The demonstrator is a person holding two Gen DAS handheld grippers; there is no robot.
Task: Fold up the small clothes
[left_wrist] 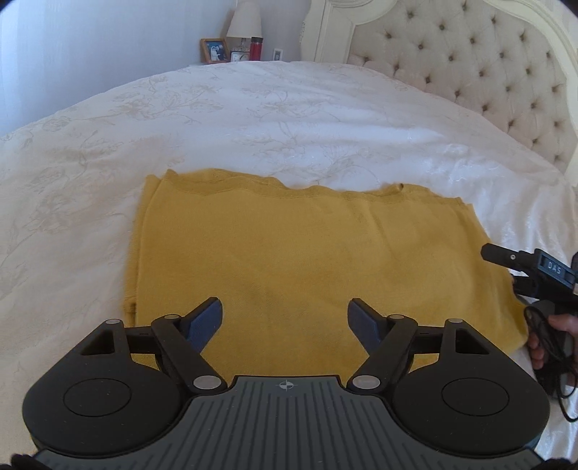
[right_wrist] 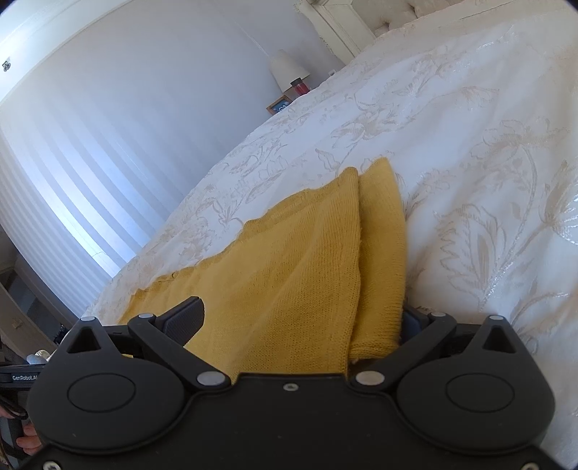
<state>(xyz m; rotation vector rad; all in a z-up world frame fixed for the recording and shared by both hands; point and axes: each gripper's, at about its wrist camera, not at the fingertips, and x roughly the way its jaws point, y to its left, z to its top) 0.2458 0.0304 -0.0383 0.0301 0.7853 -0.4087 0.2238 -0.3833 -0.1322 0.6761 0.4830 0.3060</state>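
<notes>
Left wrist view: a mustard-yellow knitted garment (left_wrist: 307,260) lies folded flat into a rough rectangle on a white bed (left_wrist: 253,119) with a pale floral bedspread. The left tongs (left_wrist: 285,318) hover just above its near edge, jaws spread wide with nothing between them. At the garment's right edge, the right tongs (left_wrist: 505,267) reach in from the side, a hand (left_wrist: 556,336) on the handle; from this angle their jaws cannot be read. Beyond the bed stand a tufted cream headboard (left_wrist: 469,65), a lamp (left_wrist: 245,21), a framed photo (left_wrist: 214,50) and a red bottle (left_wrist: 256,48).

Right wrist view: the right tongs (right_wrist: 300,325) sit low at the garment's edge (right_wrist: 289,271), jaws apart, with the layered yellow knit filling the gap between them. The left finger (right_wrist: 186,318) lies on the fabric; the right finger is mostly hidden behind a folded strip. Whether the pads actually pinch the cloth cannot be told. The bedspread (right_wrist: 469,180) spreads out to the right.
</notes>
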